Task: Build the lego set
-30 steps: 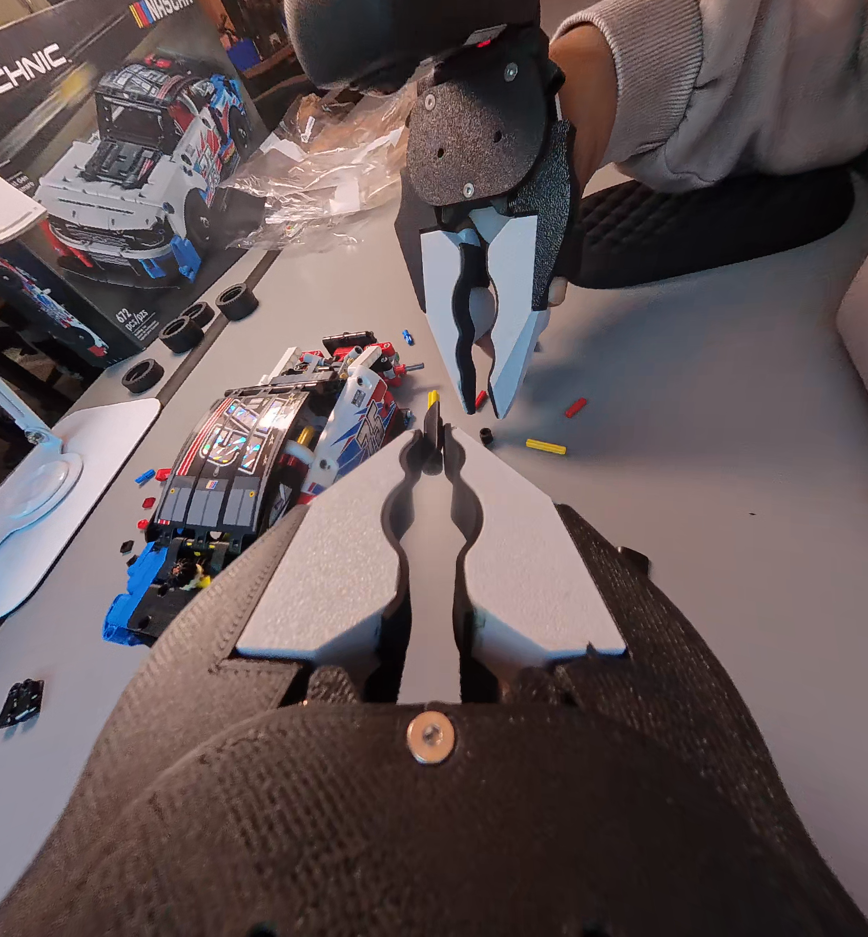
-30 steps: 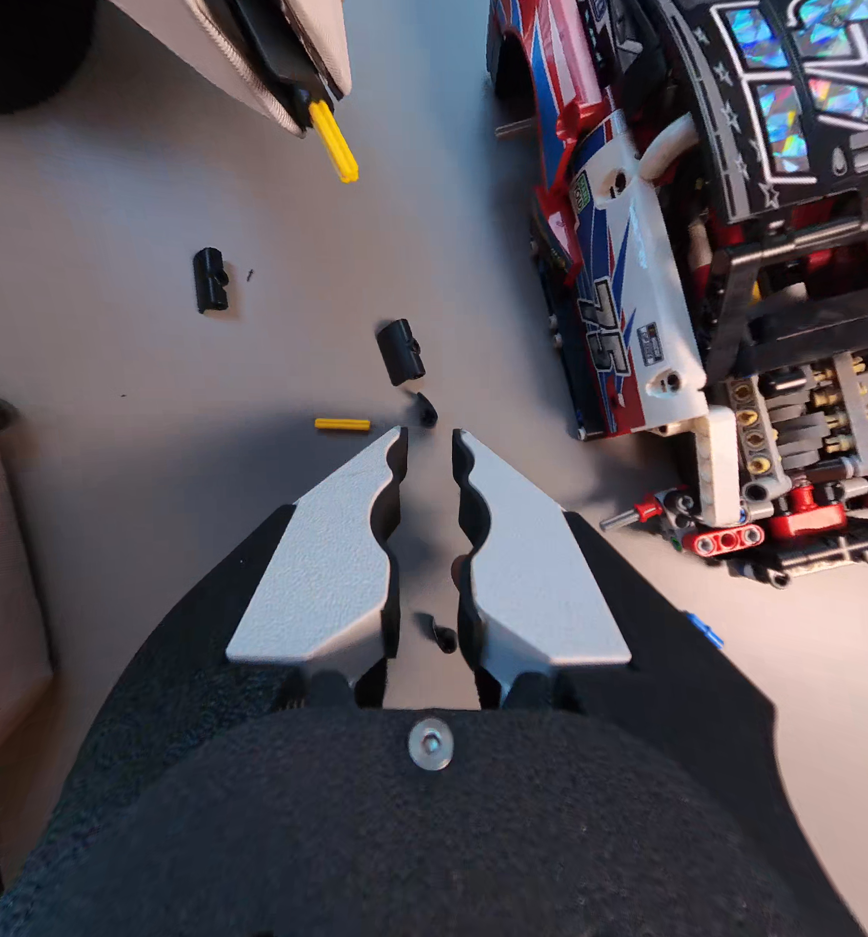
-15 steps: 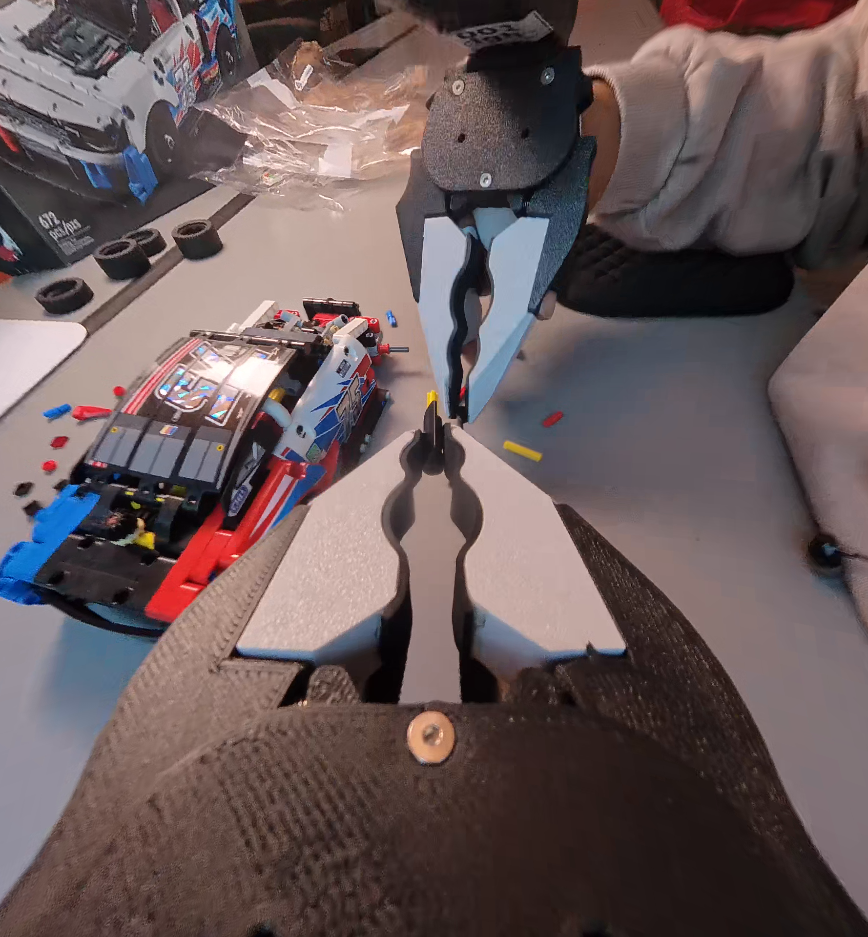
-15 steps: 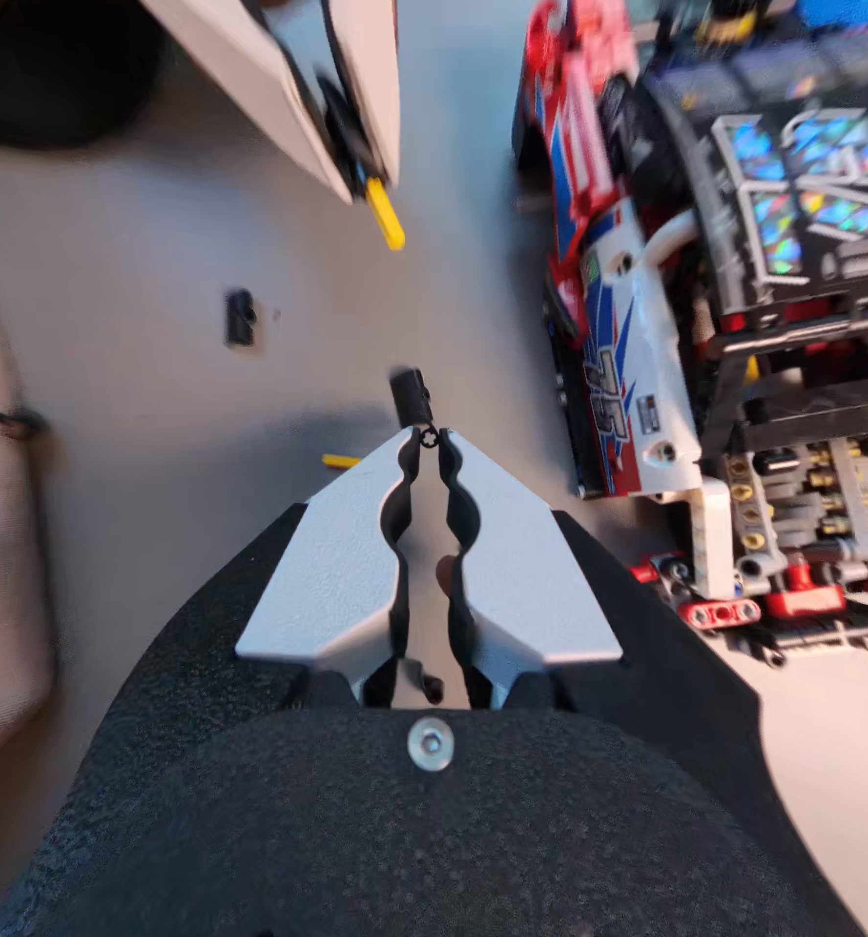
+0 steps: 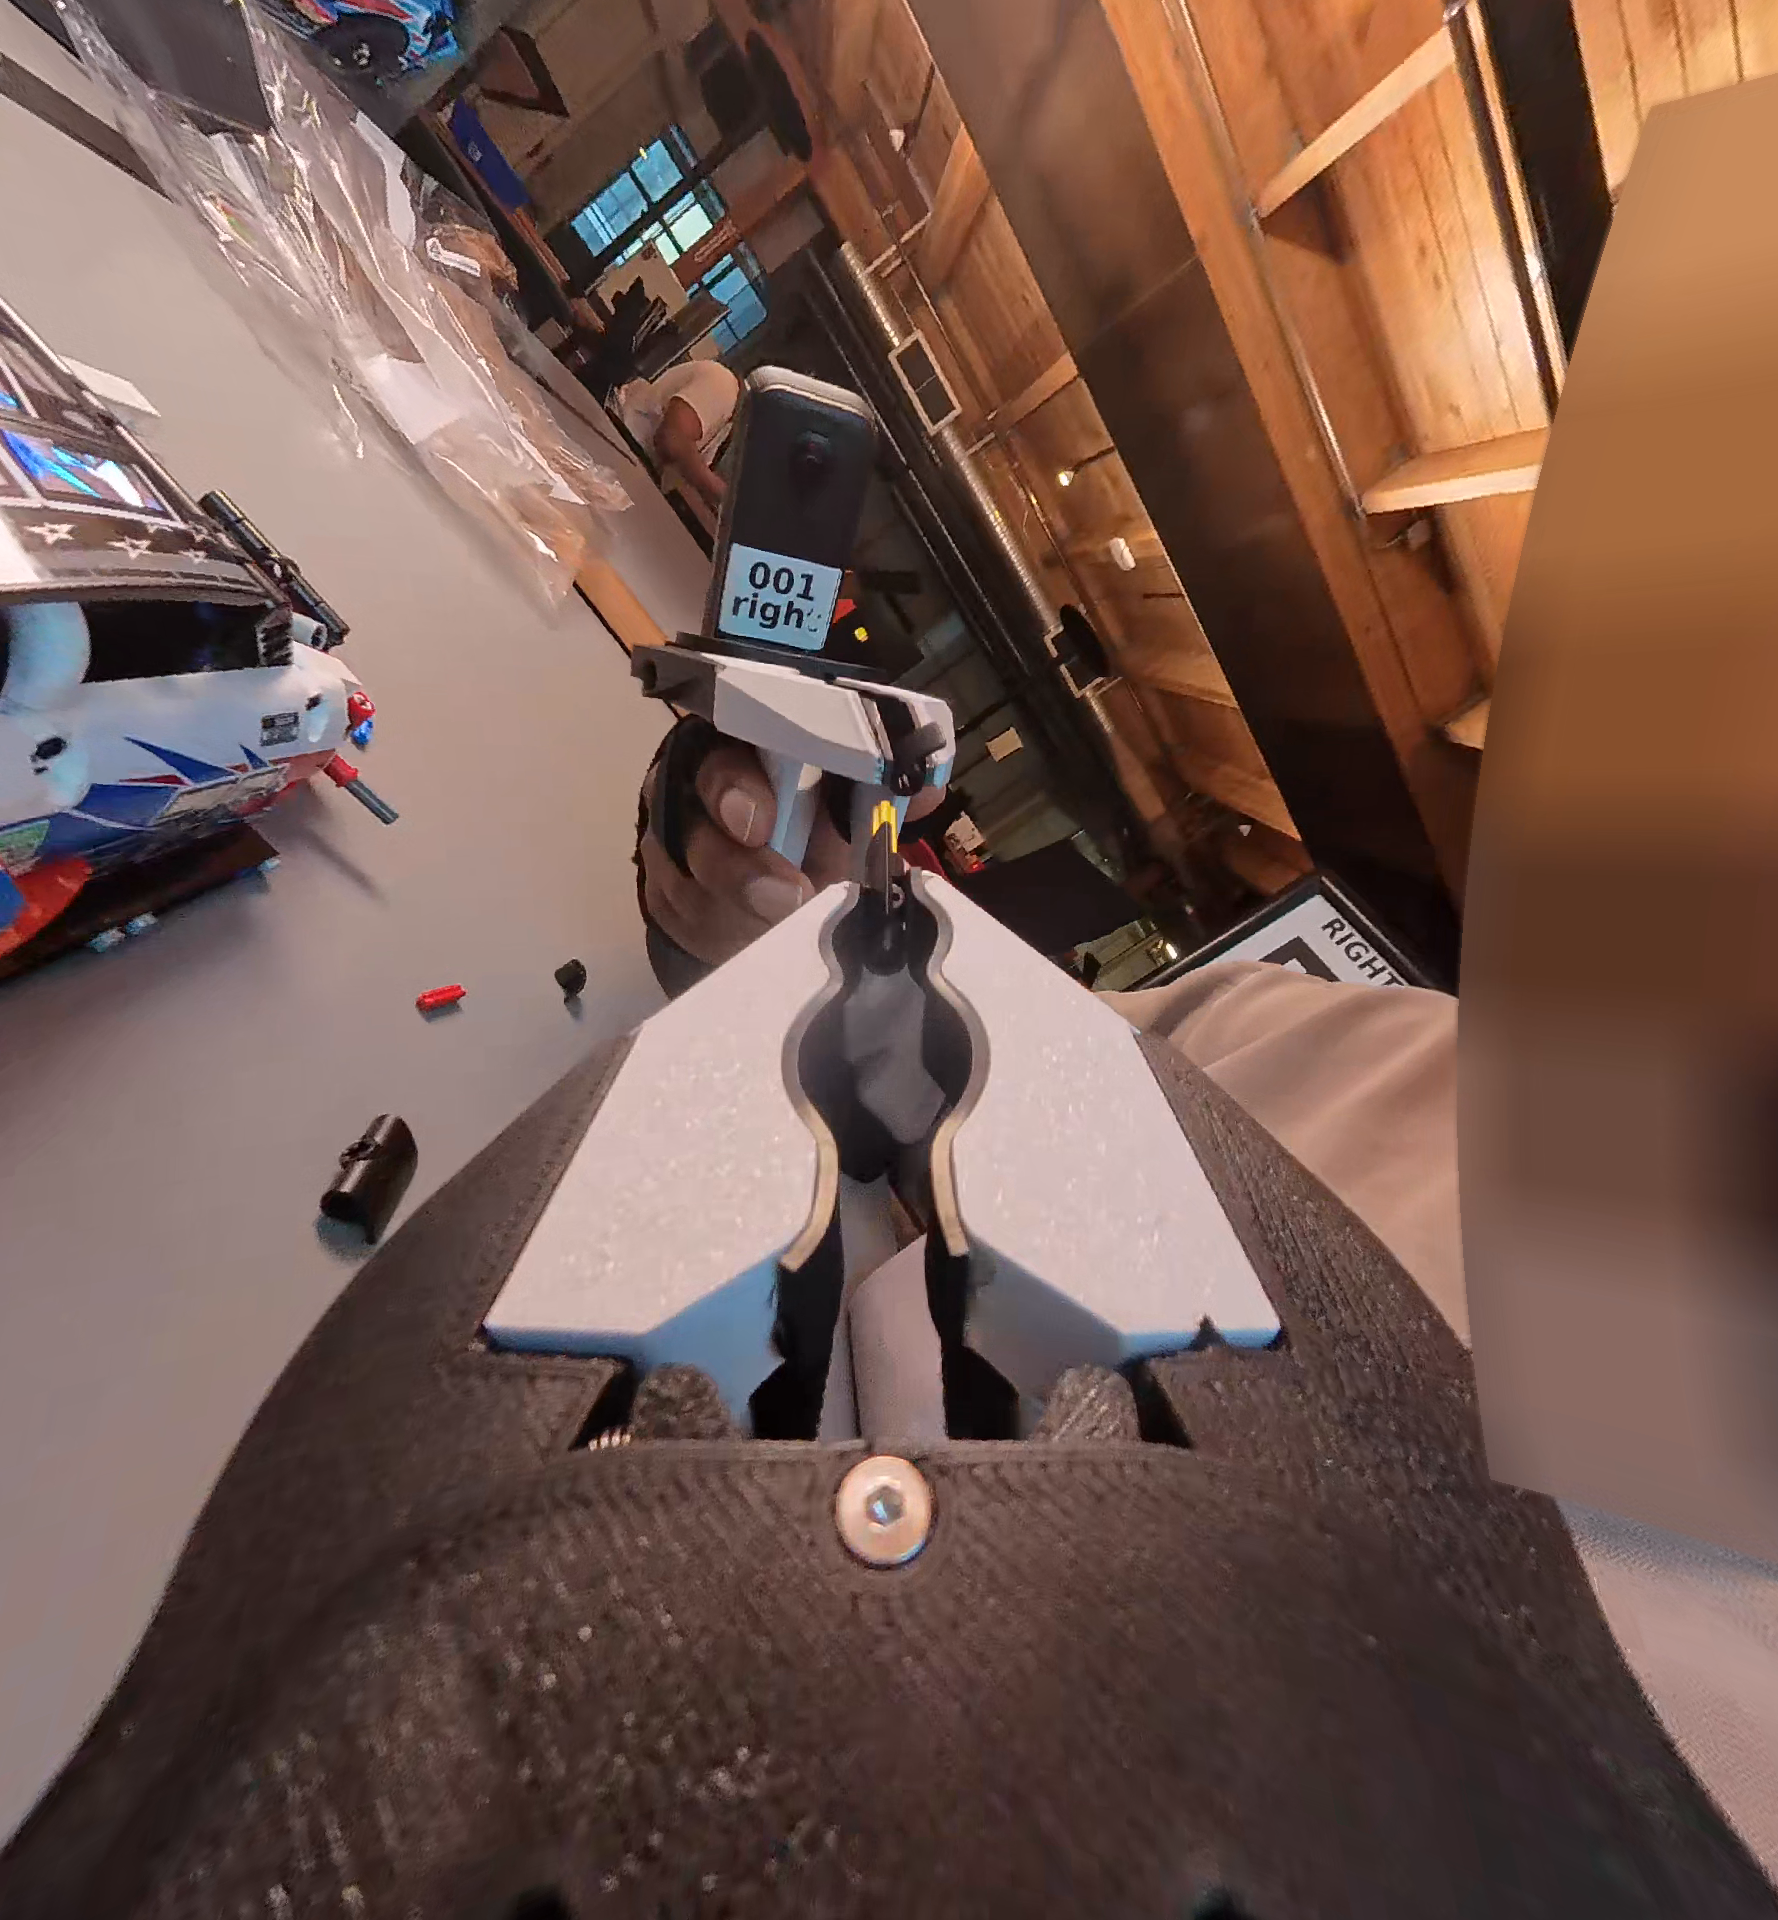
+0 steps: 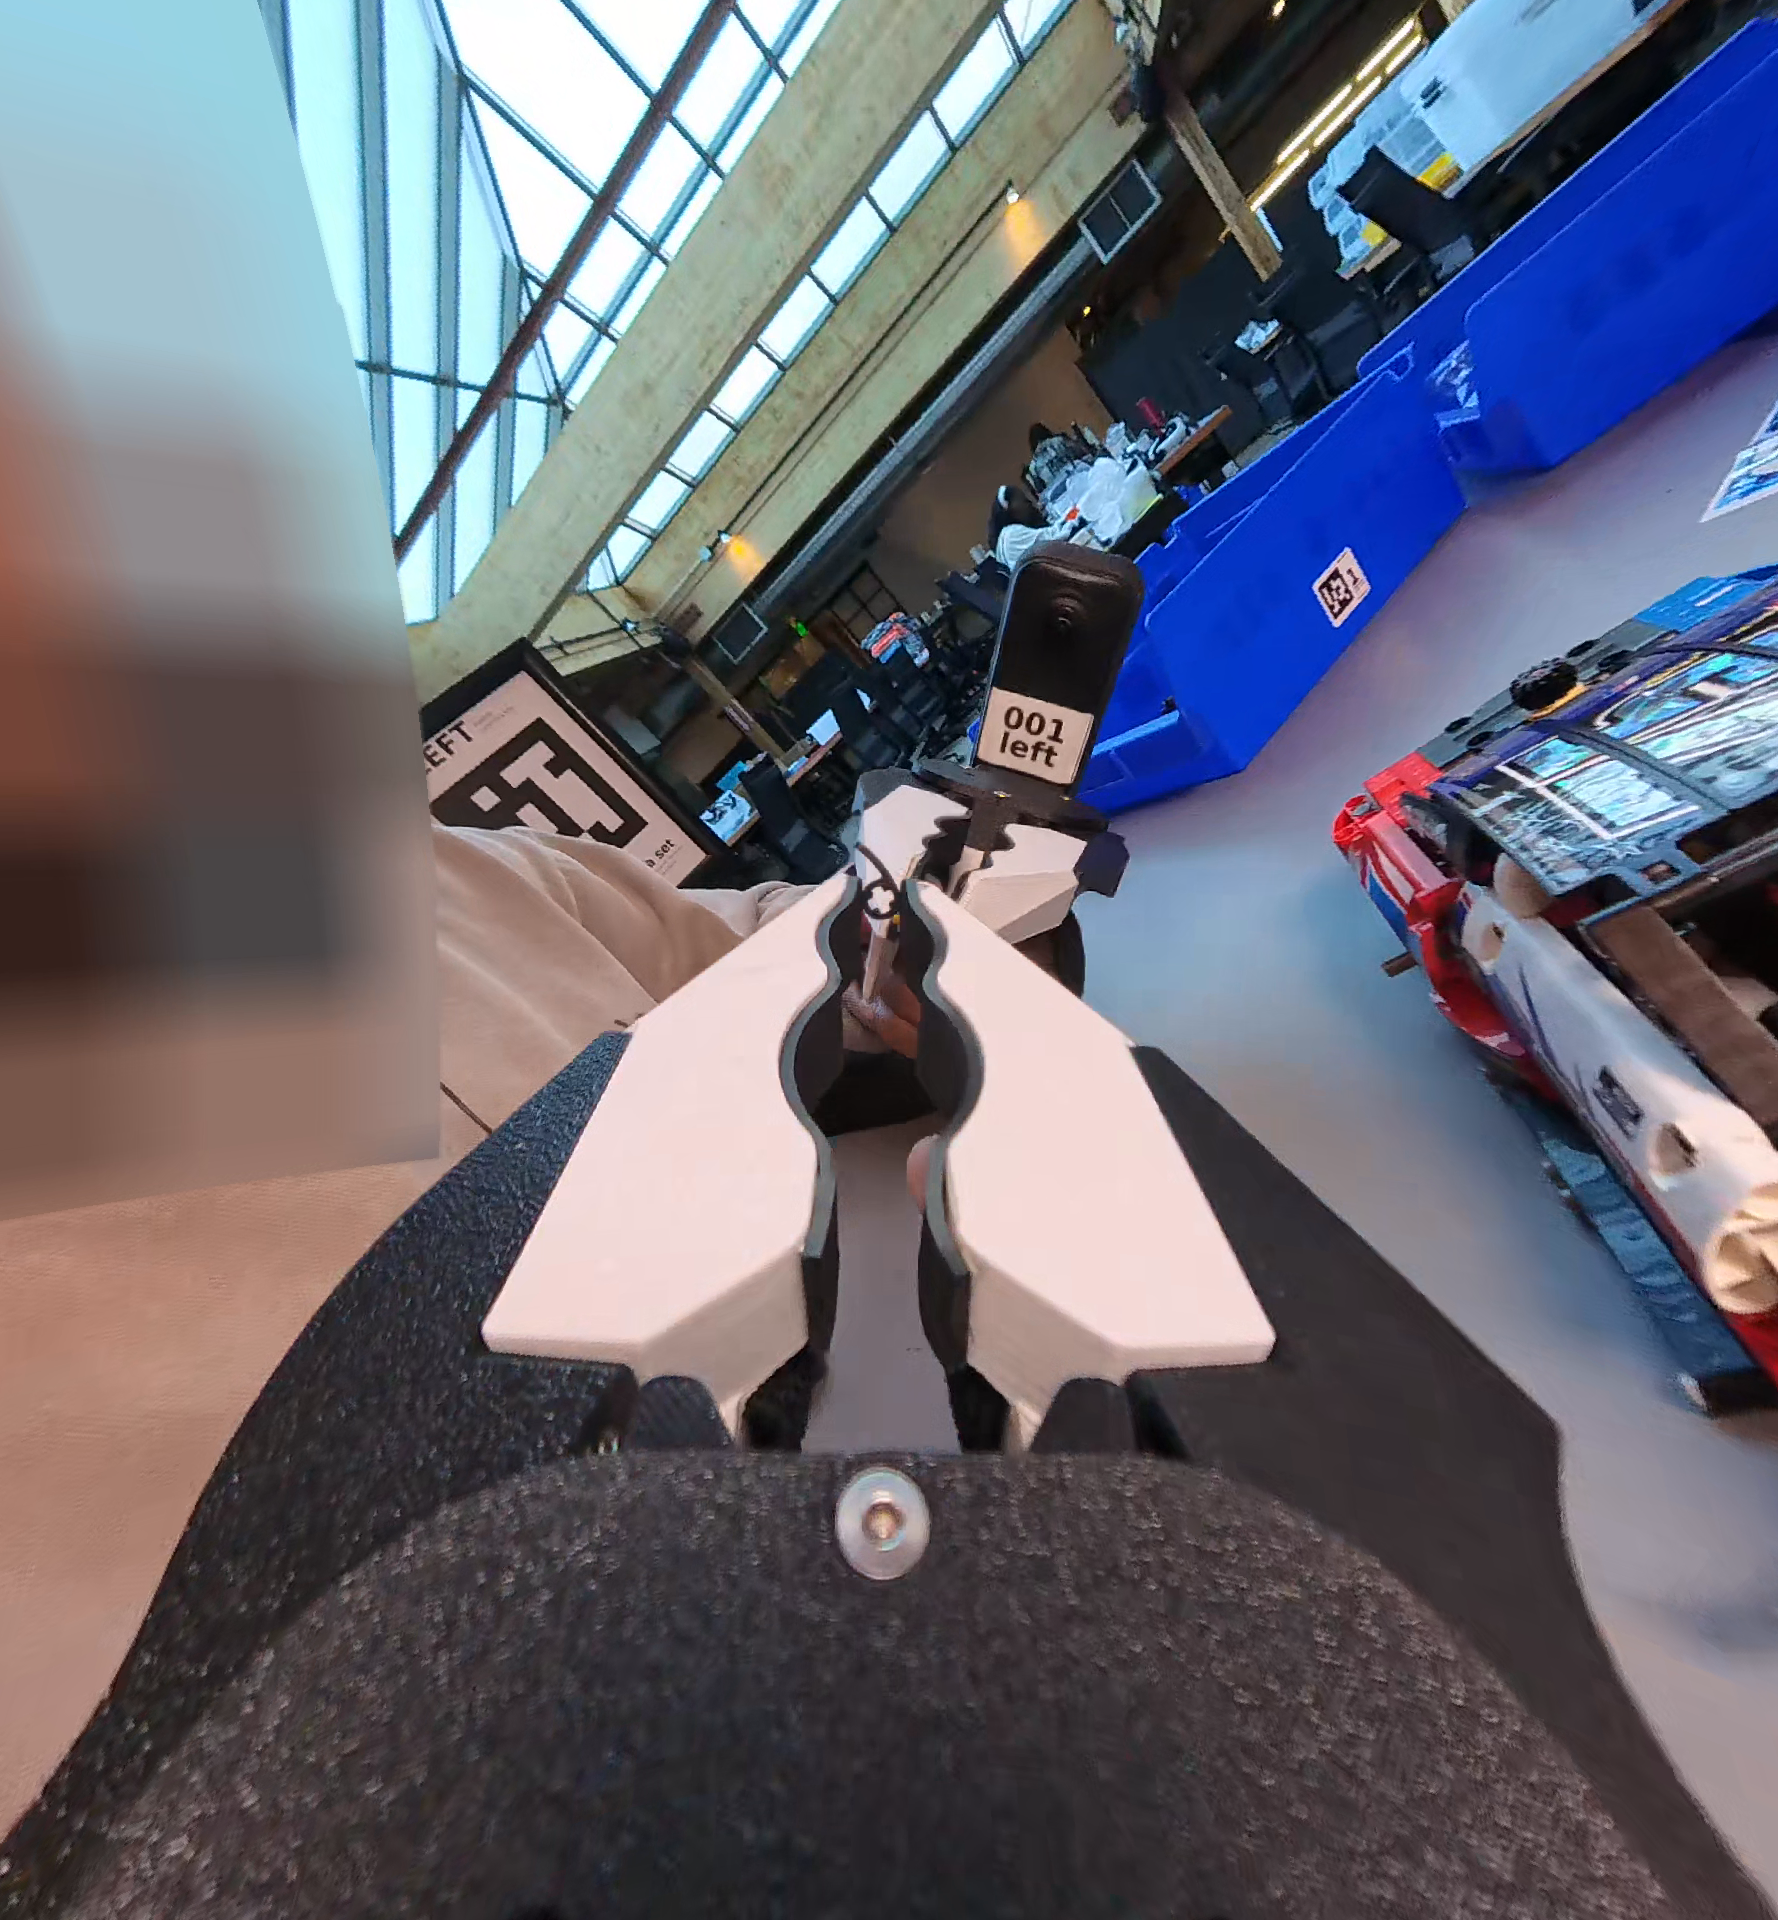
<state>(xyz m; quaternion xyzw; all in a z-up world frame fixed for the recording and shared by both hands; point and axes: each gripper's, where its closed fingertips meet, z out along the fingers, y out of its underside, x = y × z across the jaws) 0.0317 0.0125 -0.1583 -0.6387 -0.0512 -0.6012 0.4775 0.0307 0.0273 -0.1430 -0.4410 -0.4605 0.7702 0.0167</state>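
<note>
A: Where were the grippers then?

B: Both were raised off the grey tabletop (image 5: 241,1091), tip to tip. The left gripper (image 5: 883,896) was pinched narrow on a small black part with a thin yellow axle pin (image 5: 881,823) sticking out at 12 o'clock. The right gripper (image 6: 880,900) was also nearly closed, clamping a small black ring-shaped connector w/ a cross hole (image 6: 877,900).

A: Were they joined?

B: Couldn't tell. In the left wrist view the yellow tip sat right at the far gripper's tips, at most barely entered. Prob. the pin was being threaded into the cross hole.

A: And the car?

B: The red, white and blue lego race car w/ the shiny holographic roof (image 5: 85,665) sat at 9 o'clock in the left view and at 3 o'clock in the right view (image 6: 1643,883). The body was mostly built, w/ panels and stickers on.

A: What was left?

B: Loose bits lay on the tabletop: a black cylindrical connector (image 5: 371,1174) at 8 o'clock, a small red pin (image 5: 441,996) and a tiny black bush (image 5: 571,975) nearer the centre. Clear plastic bags (image 5: 397,343) sat at 11 o'clock. I'd judge it late-stage: this sub-part needed fitting, plus whatever the loose pieces belong to. No wheels on the car, as far as visible.
</note>
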